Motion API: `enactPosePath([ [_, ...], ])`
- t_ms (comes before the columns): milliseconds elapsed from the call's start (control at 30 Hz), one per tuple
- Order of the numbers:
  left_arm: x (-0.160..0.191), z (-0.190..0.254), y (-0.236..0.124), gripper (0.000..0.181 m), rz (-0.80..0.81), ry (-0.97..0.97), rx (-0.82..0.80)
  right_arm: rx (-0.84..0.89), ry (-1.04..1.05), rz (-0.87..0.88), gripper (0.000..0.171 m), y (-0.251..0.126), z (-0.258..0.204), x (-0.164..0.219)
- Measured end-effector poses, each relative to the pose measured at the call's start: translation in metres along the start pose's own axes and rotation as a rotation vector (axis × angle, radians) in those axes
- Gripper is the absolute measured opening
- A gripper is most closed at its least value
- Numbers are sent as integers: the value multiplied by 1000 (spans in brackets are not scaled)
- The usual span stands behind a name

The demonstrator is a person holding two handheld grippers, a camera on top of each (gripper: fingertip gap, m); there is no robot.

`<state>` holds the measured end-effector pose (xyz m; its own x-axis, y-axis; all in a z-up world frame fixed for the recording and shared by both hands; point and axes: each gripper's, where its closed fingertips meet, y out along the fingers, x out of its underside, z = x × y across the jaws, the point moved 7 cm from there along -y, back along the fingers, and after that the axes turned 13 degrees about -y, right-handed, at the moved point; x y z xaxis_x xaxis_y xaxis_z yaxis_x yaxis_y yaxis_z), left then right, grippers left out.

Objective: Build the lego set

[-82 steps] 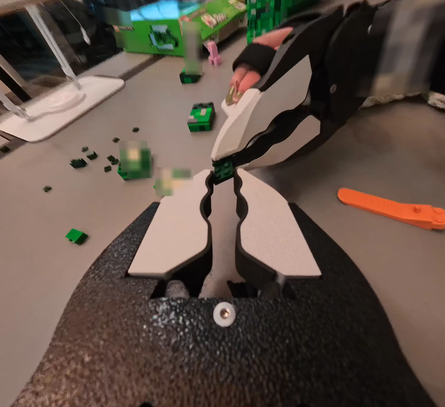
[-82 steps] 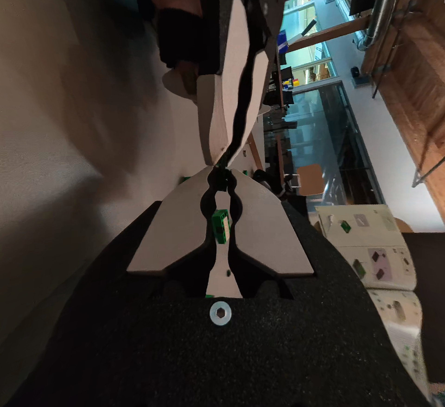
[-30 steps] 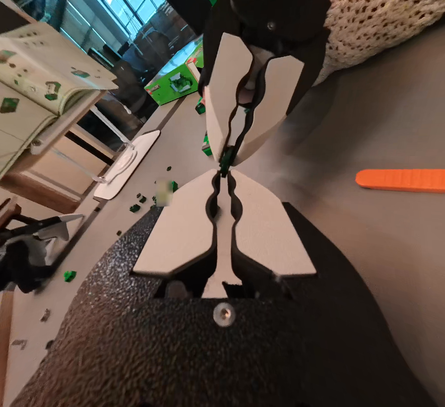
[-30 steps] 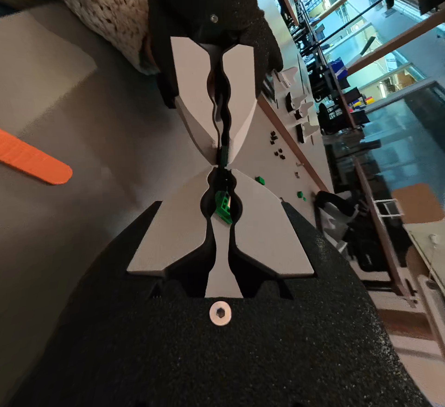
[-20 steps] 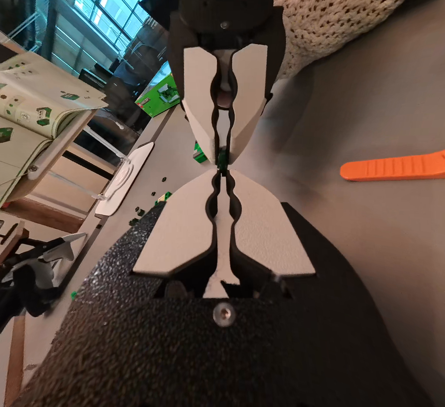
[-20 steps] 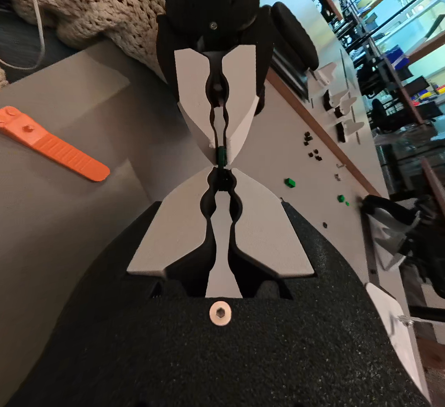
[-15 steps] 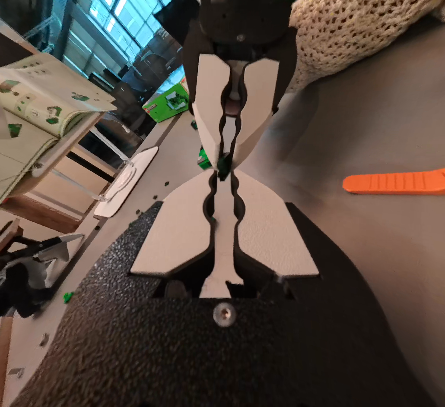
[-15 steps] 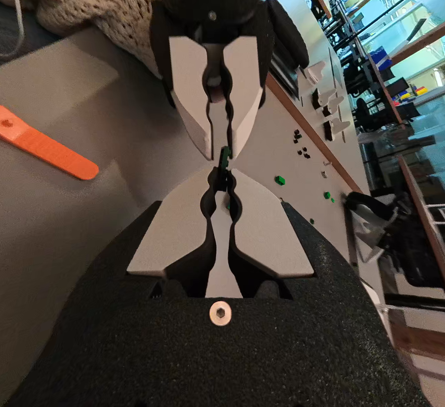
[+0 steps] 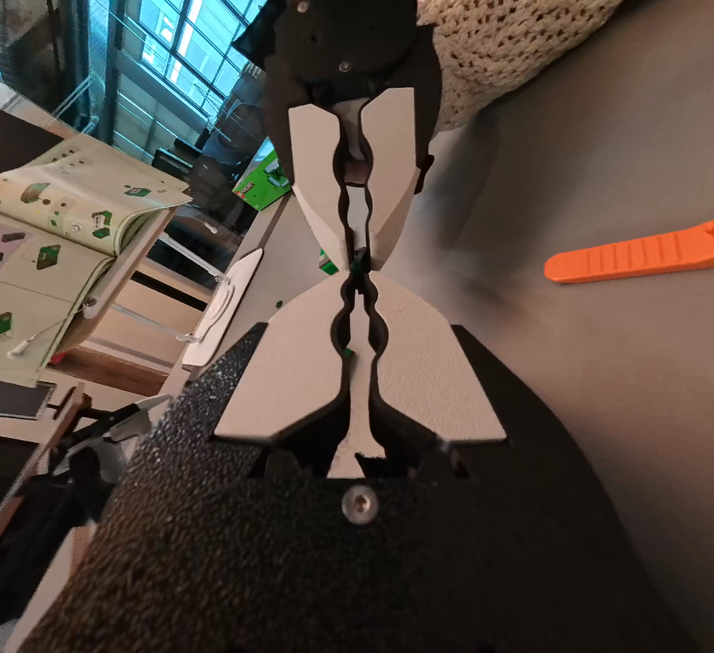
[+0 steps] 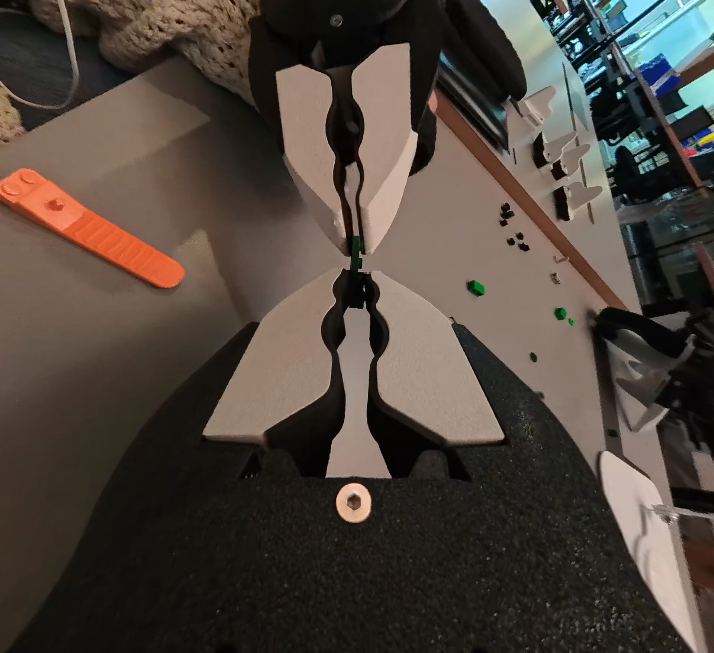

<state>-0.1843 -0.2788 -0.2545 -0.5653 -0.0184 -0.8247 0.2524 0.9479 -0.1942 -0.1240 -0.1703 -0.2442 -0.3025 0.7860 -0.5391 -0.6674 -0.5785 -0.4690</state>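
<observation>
Grippers meet tip to tip above the tabletop [image 10: 116,325]: the left gripper [image 9: 357,283] pinches one dark green plate [image 10: 356,248], the right gripper [image 10: 357,289] pinches another dark piece [image 10: 357,296] right at its tips. Seating them well likely means keeping the pieces square and pressing straight together, without twisting, well clear of the orange separator [image 10: 92,235] off to the side.

Both grippers meet tip to tip above the table, pointing straight at each other. The left gripper [image 9: 358,281] has its white fingers [image 9: 415,360] pinched nearly together at the tips. The right gripper [image 10: 357,279] mirrors it, fingers [image 10: 293,360] closed to a thin slit. Each appears head-on in the other's camera, tips touching or nearly so.
</observation>
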Motion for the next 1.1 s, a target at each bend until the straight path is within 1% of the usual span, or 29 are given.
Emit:
enactPosePath([
  [133, -2, 6, 3, 3, -27, 132, -26, -65, 36, 23, 8, -2, -1, 3],
  [200, -3, 9, 4, 3, -28, 161, -25, -104, 51, 33, 8, -3, -1, 4],
  [367, -5, 11, 5, 4, 2, 155, -5, -187, 101, 80, 7, -6, -1, 4],
  [467, -5, 11, 4, 4, 8, 144, 1, -178, 78, 70, 7, -6, -1, 3],
  [567, -5, 7, 5, 4, 8, 95, -22, -105, 16, 32, 7, -5, 0, 2],
  [700, -3, -9, 3, 6, 64, -143, -80, 171, -201, -65, 6, -4, 6, 1],
  [767, -2, -14, 2, 27, 103, -276, -60, 280, -351, -146, 6, -6, 7, 2],
  [800, -2, -17, 1, 34, 119, -345, -52, 329, -420, -181, 6, -6, 8, 1],
  [867, -2, -22, 1, 44, 140, -461, -26, 381, -533, -248, 6, -3, 5, 0],
  [900, 0, -24, 2, 46, 134, -499, -14, 406, -579, -272, 6, -1, 3, -1],
  [967, 2, -24, 3, 44, 118, -535, 4, 434, -666, -334, 6, 3, 1, -1],
  [1100, 2, -22, 5, 29, 100, -556, 30, 469, -767, -386, 6, 9, -2, -4],
])
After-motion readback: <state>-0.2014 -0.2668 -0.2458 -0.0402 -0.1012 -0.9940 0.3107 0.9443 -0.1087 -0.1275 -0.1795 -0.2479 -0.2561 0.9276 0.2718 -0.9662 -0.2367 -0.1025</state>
